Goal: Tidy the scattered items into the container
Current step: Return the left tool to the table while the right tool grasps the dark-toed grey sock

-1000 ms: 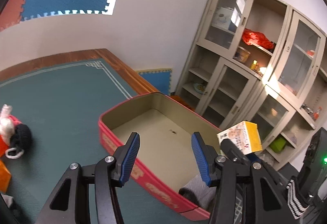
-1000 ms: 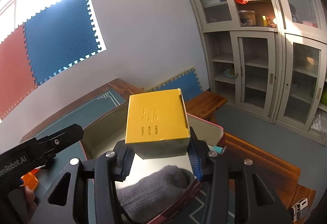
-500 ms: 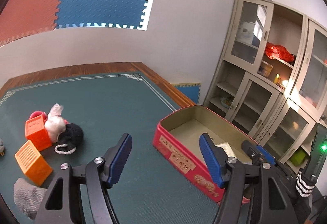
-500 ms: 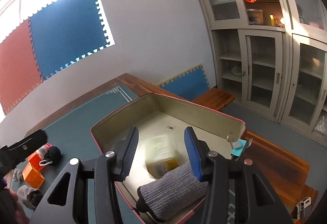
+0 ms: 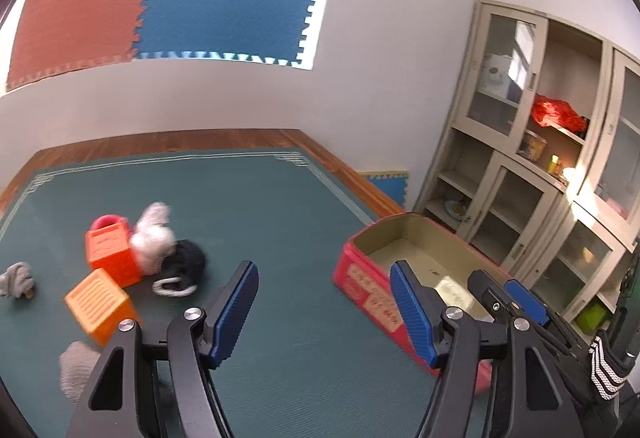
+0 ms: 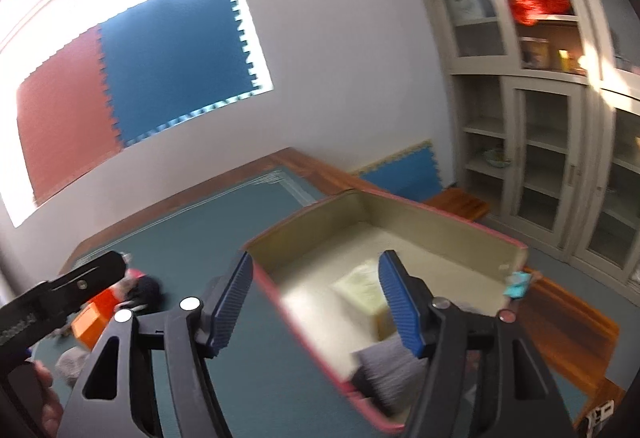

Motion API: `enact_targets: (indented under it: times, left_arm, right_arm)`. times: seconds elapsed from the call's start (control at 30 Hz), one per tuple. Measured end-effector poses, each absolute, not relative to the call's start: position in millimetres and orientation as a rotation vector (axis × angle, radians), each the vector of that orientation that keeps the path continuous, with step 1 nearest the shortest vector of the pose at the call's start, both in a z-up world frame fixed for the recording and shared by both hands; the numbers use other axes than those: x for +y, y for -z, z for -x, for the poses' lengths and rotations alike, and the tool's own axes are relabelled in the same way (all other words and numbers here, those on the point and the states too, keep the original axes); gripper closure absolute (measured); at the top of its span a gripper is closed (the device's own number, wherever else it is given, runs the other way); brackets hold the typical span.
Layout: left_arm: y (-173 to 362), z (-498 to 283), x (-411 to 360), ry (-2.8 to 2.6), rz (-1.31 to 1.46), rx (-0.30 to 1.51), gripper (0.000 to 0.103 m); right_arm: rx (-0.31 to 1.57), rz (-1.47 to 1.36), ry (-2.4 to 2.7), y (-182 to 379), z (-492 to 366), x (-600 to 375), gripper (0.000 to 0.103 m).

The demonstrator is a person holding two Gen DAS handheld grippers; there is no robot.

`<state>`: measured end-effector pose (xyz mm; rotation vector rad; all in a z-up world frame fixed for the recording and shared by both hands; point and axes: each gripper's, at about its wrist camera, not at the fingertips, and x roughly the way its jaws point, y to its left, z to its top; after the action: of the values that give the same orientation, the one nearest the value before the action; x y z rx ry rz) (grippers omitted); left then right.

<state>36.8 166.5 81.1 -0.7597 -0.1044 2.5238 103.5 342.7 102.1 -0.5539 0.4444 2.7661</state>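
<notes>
The red tin container (image 5: 362, 278) stands on the green mat, at right in the left wrist view and in the middle of the right wrist view (image 6: 440, 210). Inside lie a yellow box (image 6: 362, 288) and a grey sock (image 6: 390, 366). My left gripper (image 5: 322, 312) is open and empty, above the mat left of the tin. My right gripper (image 6: 316, 304) is open and empty, above the tin's near left wall. Scattered at left are two orange cubes (image 5: 110, 258) (image 5: 100, 304), a white plush (image 5: 154, 238), a black knitted item (image 5: 186, 262) and grey socks (image 5: 18, 278).
A red cup (image 5: 105, 222) stands behind the far orange cube. The wooden table edge (image 5: 360, 182) runs behind the tin. Glass-door cabinets (image 5: 540, 142) stand at right. A small teal item (image 6: 518, 284) lies by the tin's far corner.
The yellow box has left my right gripper and lies in the tin. Both grippers have swung left, bringing the scattered items into fuller view.
</notes>
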Motion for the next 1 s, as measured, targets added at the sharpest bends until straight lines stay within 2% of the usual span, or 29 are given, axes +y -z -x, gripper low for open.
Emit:
enact_targets:
  times: [0.07,0.17,0.53,1.0]
  left_arm:
    - [-80,-38,149,-2.565,0.763,-0.104,0.033]
    - [-76,-40,114,-2.641,0.766,-0.11,0.026]
    - [-64,-32,-31,-2.88,0.872,-0.344,0.025]
    - [-36,-19,-77,-2.816,0.958,-0.504,0.025]
  right_arm:
    - [0.44,0.587,-2.825,-100,-97,329,0.027]
    - [0.444,0.662,-2.927,-96,-84,306,0.025]
    - [0.412,1.008,-3.176,-65,-44,205,0.024]
    - [0.237,1.331,-3.241,-38,-7,108,0.02]
